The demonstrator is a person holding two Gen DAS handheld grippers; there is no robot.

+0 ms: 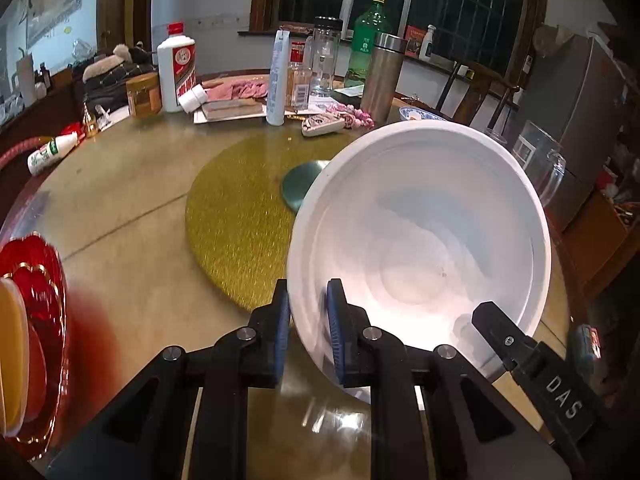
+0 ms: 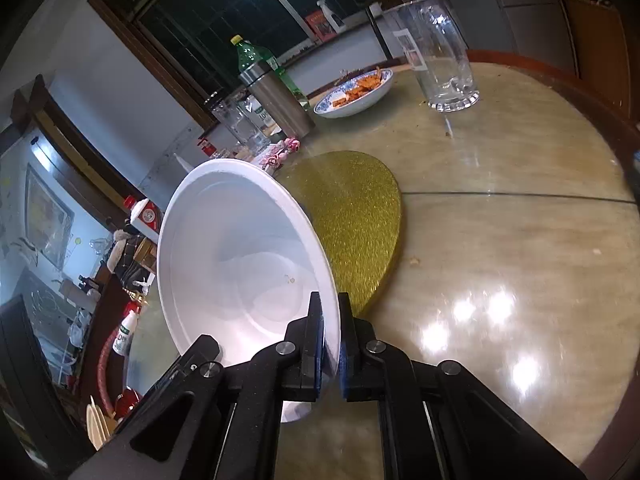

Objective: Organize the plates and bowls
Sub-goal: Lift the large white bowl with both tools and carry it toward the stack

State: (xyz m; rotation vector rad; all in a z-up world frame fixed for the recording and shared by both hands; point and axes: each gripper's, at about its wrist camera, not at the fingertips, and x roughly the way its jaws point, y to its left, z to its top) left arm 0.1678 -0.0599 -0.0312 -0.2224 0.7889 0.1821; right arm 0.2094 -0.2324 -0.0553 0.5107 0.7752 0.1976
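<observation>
A large white bowl (image 1: 420,236) is held tilted above the round table, gripped by both grippers. My left gripper (image 1: 308,332) is shut on its left rim. My right gripper (image 2: 330,344) is shut on the opposite rim of the same bowl (image 2: 240,264); its black fingertip also shows in the left wrist view (image 1: 496,326). A red plate (image 1: 44,320) with a yellow plate (image 1: 12,360) stacked on it sits at the table's left edge. A small green saucer (image 1: 300,186) lies on the gold mat (image 1: 240,220), partly hidden behind the bowl.
A blue-patterned bowl with food (image 2: 356,94) and a clear glass mug (image 2: 440,56) stand at the far side. Bottles, a steel flask (image 1: 384,76), jars and cloths crowd the back of the table (image 1: 120,200). A small white bottle (image 1: 52,152) lies at left.
</observation>
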